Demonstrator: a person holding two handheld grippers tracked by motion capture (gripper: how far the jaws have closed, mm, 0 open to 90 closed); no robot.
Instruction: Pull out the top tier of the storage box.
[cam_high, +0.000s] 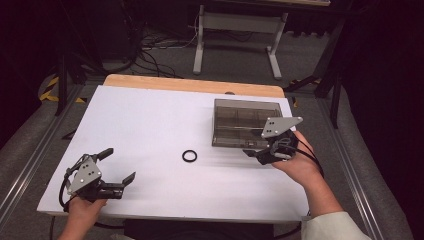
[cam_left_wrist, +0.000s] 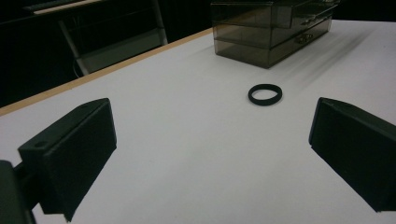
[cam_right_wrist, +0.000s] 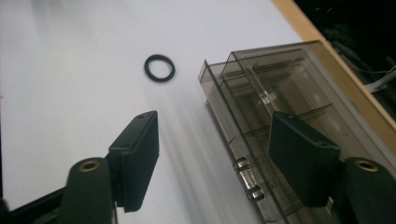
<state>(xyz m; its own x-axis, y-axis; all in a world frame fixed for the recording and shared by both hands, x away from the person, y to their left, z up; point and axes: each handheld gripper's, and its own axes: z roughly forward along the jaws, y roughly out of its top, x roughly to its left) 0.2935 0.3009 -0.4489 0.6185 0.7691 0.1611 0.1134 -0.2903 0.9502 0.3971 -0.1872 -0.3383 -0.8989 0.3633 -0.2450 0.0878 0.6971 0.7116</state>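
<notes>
A white-topped table (cam_high: 150, 125) with a light wooden far edge fills the middle of the frame. Beyond it, grey carpeted floor (cam_high: 240, 65) carries tangled black cables (cam_high: 155, 50) at upper left and a white metal desk frame (cam_high: 237, 30) at top centre. The surroundings are dark.

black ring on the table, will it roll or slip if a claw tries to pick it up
The black ring lies flat on the white table, so it probably won't roll unless tipped on edge. It looks thin and low, so claw jaws may skid it along the smooth surface. Likely light; whether it is stiff or rubbery is unclear.
</notes>
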